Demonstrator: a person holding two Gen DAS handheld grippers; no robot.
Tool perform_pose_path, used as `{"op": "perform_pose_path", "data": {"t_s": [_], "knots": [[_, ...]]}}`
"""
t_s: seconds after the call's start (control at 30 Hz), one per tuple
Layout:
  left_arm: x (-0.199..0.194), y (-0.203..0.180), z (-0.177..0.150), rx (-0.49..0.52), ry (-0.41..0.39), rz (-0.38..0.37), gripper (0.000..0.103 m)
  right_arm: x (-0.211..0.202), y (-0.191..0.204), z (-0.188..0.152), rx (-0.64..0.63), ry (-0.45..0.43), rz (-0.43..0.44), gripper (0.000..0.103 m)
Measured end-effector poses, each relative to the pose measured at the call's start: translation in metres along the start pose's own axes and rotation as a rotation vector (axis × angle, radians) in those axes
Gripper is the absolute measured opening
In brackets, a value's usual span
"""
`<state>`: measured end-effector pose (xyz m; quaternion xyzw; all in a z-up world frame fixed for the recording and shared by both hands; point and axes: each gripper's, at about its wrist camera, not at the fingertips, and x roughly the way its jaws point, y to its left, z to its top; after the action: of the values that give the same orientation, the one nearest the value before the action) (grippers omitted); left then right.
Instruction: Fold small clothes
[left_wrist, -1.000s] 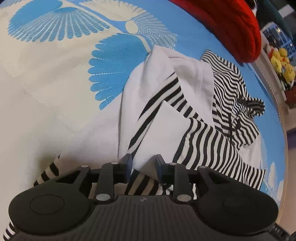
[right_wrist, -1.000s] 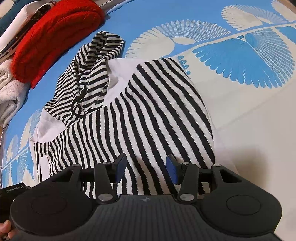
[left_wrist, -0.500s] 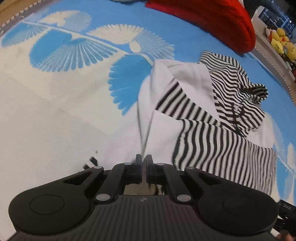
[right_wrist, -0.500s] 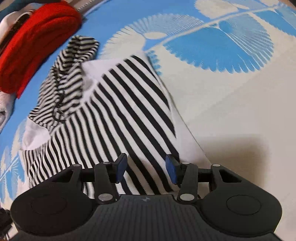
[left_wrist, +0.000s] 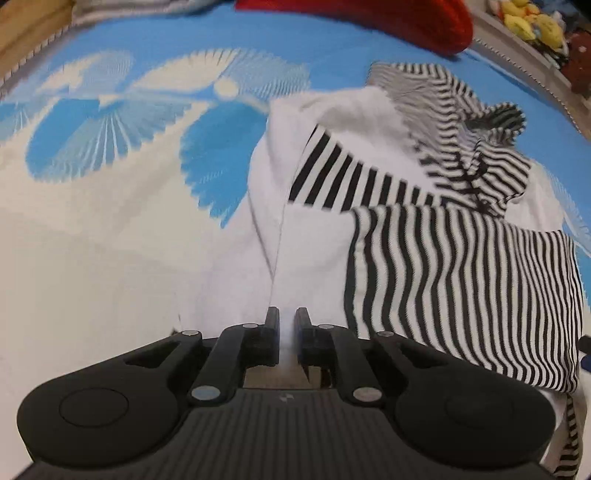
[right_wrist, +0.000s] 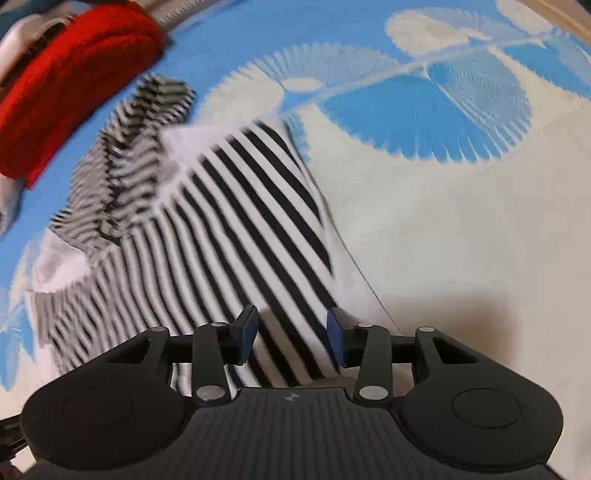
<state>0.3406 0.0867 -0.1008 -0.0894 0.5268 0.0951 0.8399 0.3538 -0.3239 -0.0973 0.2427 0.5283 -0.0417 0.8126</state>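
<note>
A small black-and-white striped hooded garment (left_wrist: 461, 266) with white panels lies partly folded on a blue and cream patterned mat. My left gripper (left_wrist: 287, 319) is shut on the white hem of the garment (left_wrist: 295, 258) at its near edge. In the right wrist view the same garment (right_wrist: 229, 236) lies with its striped side up and its hood (right_wrist: 147, 122) at the far left. My right gripper (right_wrist: 291, 325) is open, with its blue-padded fingers astride the near striped edge.
A red knitted garment (left_wrist: 388, 18) lies at the far edge of the mat, and shows in the right wrist view (right_wrist: 66, 74). Yellow soft toys (left_wrist: 532, 22) sit on a shelf at the far right. The mat (right_wrist: 480, 240) spreads to the right.
My left gripper has closed on the white hem and drawn back, lifting it. My right gripper has stayed open and shifted along the striped edge.
</note>
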Motion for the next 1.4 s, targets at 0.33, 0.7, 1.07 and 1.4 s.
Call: {"op": "perform_pose_path", "data": {"t_s": [0.33,0.7,1.07,1.4], "knots": [[-0.001,-0.003,-0.003,0.007,0.022,-0.004,0.01,0.013,-0.01,-0.012,0.059,0.108,0.056,0.048],[0.015,0.001,-0.011,0.011,0.107,-0.001,0.018,-0.011,-0.012,-0.008,-0.005,0.044,0.024,0.05],[-0.058,-0.02,0.007,0.029,-0.191,-0.008,0.06,-0.045,-0.001,-0.012,-0.235,-0.099,-0.083,0.054],[-0.074,-0.058,0.002,0.093,-0.347,-0.018,0.07,-0.065,-0.018,-0.004,-0.294,-0.159,-0.113,0.054]]}}
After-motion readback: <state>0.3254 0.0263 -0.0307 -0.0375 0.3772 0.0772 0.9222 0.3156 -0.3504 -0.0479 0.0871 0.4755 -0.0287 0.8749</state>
